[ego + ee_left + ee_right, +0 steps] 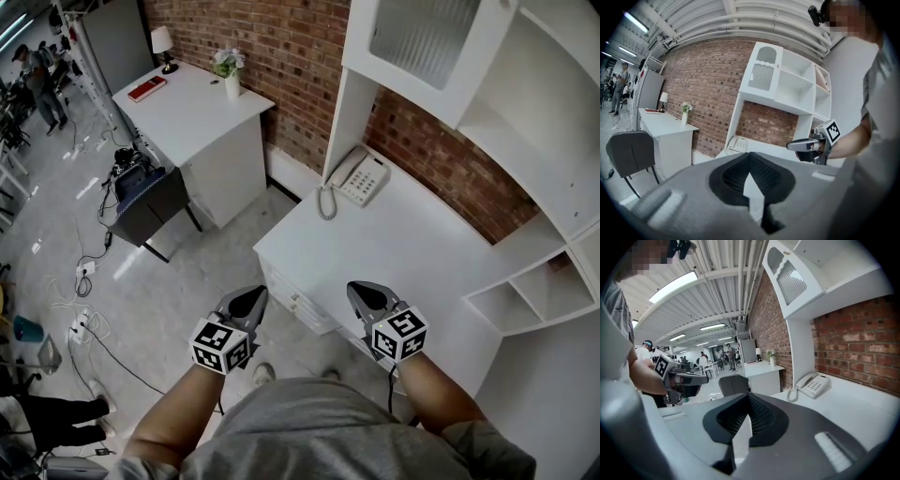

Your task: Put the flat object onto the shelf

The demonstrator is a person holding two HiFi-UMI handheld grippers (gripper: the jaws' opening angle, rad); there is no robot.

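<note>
A flat red object [147,88] lies on the far white side table [192,117], well away from both grippers; it also shows in the left gripper view as a small red object [651,111]. The white shelf unit [539,281] rises over the desk [422,248] at the right, and its compartments [797,89] look bare. My left gripper [255,294] hangs shut and empty off the desk's front left corner. My right gripper [361,289] is shut on nothing above the desk's front edge. Each shows in the other's view: right gripper [790,146], left gripper [707,378].
A white telephone [360,176] with a coiled cord sits at the desk's back left. On the side table stand a lamp [163,42] and a vase of flowers [230,73]. A dark chair [145,197] stands beside it, cables trail on the floor, and people stand far off.
</note>
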